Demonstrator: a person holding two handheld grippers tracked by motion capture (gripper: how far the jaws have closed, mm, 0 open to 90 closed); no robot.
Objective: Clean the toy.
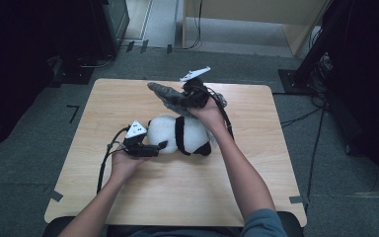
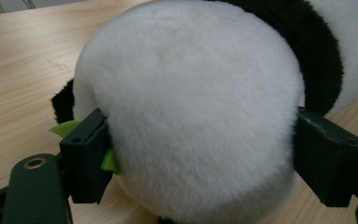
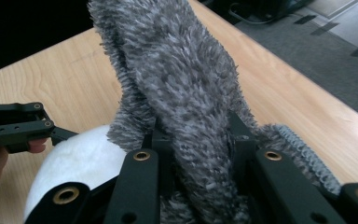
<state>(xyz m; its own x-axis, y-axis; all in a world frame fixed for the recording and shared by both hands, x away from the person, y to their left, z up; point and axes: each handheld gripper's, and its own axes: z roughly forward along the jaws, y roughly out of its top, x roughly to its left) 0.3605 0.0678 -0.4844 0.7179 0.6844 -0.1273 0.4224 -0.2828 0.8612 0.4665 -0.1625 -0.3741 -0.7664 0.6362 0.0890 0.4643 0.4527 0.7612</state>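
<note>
White plush of a panda toy (image 1: pixel 177 134) at table (image 1: pixel 128 98) centre, rump pinched across its width between the pads of the left gripper (image 2: pixel 196 154), green tag caught at one pad; grey shaggy garment (image 3: pixel 182 88) clamped tight in the narrow jaws of the right gripper (image 3: pixel 193 154), raised just beyond the toy toward the far edge. Best done, by judgement: panda pinned firm and low with the left, fabric drawn up and clear with the right in one smooth pull, without snagging on ears or limbs or dragging the toy along.
</note>
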